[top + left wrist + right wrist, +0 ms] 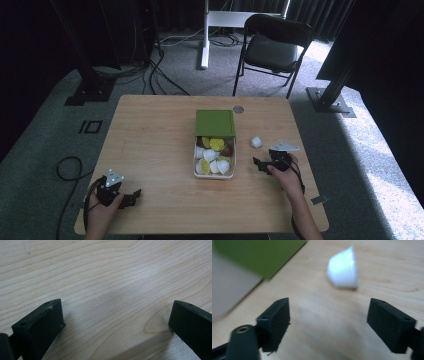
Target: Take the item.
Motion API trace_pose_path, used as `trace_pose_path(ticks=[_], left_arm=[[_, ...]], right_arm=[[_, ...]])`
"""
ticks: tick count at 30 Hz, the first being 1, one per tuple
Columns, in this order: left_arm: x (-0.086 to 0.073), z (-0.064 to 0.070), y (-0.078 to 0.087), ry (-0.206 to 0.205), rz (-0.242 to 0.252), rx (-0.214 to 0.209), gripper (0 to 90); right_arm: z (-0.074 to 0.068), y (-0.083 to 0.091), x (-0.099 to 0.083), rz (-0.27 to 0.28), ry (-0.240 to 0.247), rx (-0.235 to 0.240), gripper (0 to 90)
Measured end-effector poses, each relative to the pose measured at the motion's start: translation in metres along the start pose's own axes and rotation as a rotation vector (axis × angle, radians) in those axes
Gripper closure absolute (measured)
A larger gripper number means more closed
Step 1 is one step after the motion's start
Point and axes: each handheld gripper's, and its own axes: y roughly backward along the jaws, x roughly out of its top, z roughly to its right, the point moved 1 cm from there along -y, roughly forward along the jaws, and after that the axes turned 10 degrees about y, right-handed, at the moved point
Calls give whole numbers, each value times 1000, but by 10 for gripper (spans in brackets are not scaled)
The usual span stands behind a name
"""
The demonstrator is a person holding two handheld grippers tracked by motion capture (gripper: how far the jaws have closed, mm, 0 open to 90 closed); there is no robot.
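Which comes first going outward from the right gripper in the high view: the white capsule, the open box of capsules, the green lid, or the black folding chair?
1. White capsule, just beyond the right gripper.
2. Open box of capsules, to its left.
3. Green lid, farther back left.
4. Black folding chair, beyond the table.

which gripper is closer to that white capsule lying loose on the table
Right. The right gripper sits just below and beside the white capsule, jaws open toward it. The left gripper is far off near the table's bottom-left corner.
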Motion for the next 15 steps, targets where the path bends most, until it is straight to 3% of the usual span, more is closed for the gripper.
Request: trace_pose_path(ticks=[5, 7, 15], left_arm=[[0, 0, 0, 0, 0, 0, 7], [0, 0, 0, -1, 0, 0, 7], [0, 0, 0, 0, 0, 0, 7]], right_arm=[[-2, 7, -5, 6, 19, 29, 154], [-4, 10, -6, 0, 70, 49, 154], [-11, 24, -9, 29, 105, 163, 155]])
